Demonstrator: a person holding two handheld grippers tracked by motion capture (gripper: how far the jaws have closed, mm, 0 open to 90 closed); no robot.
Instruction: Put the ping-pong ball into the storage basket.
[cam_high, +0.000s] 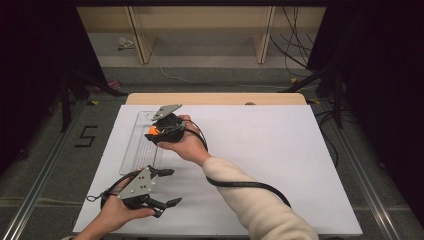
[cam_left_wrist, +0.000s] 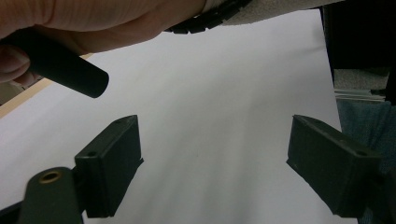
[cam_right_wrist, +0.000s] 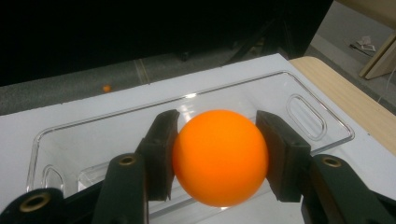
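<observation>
The right hand-held gripper (cam_right_wrist: 219, 158) is clenching an orange ball (cam_right_wrist: 219, 156) between both jaws, holding it above the clear plastic tray (cam_right_wrist: 308, 93) on the white worktop (cam_high: 260, 150), while the left hand-held gripper (cam_high: 169, 186) is hovering released near the worktop's front edge

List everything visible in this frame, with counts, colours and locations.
Ball: one, orange, clamped in the right gripper above the tray.
Tray: one, clear plastic, far-left of the white sheet.
Sheet: one, white, covering the table.
Table: one, wood edge at the far side.
Small orange thing: one, on the floor; too small to identify.
Right gripper: black, over the tray.
Left gripper: black, jaws apart, near-left of the sheet.
</observation>
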